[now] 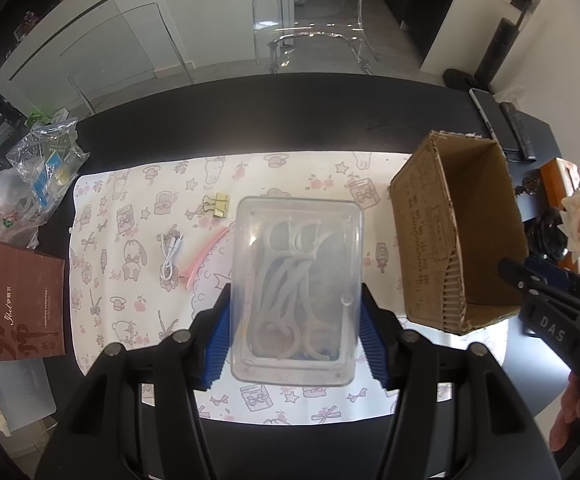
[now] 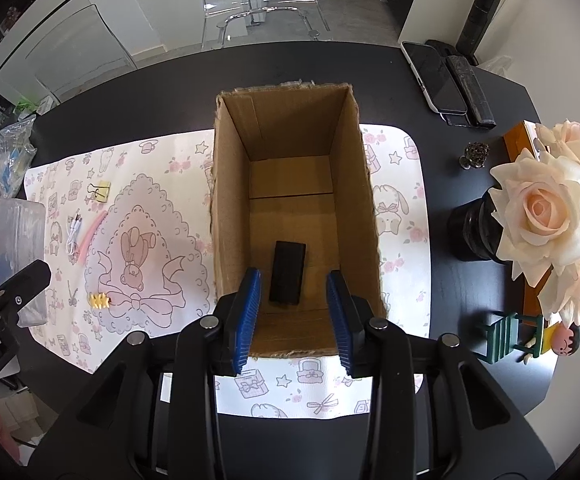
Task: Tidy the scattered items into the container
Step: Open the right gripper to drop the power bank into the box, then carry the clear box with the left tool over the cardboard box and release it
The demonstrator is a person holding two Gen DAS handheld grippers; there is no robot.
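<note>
One item is lying in the cardboard box (image 2: 290, 200) so far: a black block (image 2: 288, 272) flat on its floor, near my side wall. My right tool (image 2: 294, 312) is hanging over the box's near end, pointing down, pads apart with nothing between them and clear of the block below. I am judging that drop as done.

My left tool (image 1: 294, 320) is clamping a clear plastic case (image 1: 296, 292) of white floss picks by its long sides, blue pads pressing both walls. The case is sitting left of the box, over the patterned mat (image 1: 130, 280), not yet over the opening.

Four small items are still waiting on the mat, all left of the box:
- yellow binder clips (image 1: 219, 204), toward the box's far-left corner
- coiled white cable (image 1: 170, 256), further left
- pink hair clip (image 1: 206, 258), just beside the cable, on the side nearer the box
- small yellow ridged piece (image 2: 99, 301), left of the box's near corner; I cannot tell what it is

Judgement: early to middle of the job. The case is going in next, then the four. The right tool is sitting over the opening, so it needs clearing first.
</note>
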